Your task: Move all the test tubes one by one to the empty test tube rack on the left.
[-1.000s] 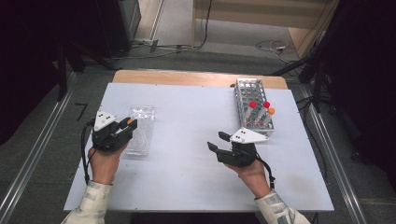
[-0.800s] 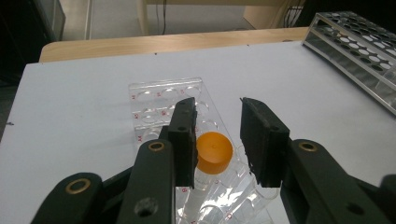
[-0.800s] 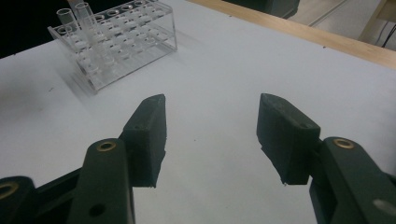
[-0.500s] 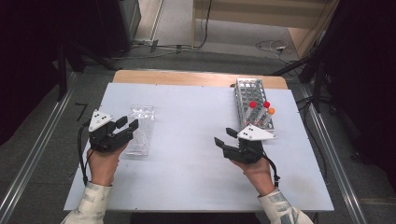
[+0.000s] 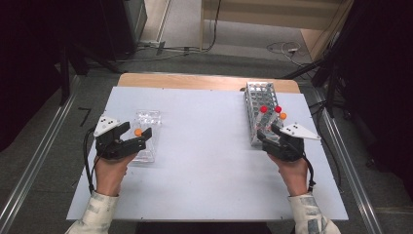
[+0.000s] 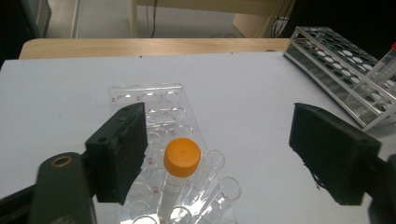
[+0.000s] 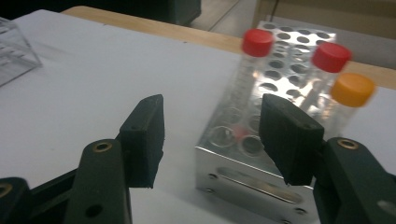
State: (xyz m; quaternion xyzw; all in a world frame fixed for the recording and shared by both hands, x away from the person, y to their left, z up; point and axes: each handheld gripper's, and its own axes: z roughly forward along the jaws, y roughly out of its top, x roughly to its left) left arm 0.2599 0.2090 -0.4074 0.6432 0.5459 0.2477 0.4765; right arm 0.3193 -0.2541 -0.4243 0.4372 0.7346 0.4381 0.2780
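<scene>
Black claws [image 5: 127, 143], grey triangular plates, pale patterned sleeves [image 5: 95, 217]

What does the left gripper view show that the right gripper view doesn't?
Left gripper view: an orange-capped tube standing in the clear rack. Right gripper view: a second orange cap, on a tube in the metal rack, seen close up. Shared: both racks and the white table.

This looks like a laboratory test bench. On the white surface [image 5: 204, 161] stand a metal tube rack [image 5: 260, 109] with capped tubes [image 7: 252, 70] and a clear plastic rack [image 5: 146, 134]. Around it run metal rails [image 5: 34, 165], dark curtains and cables [image 5: 280, 48] on the floor.
</scene>
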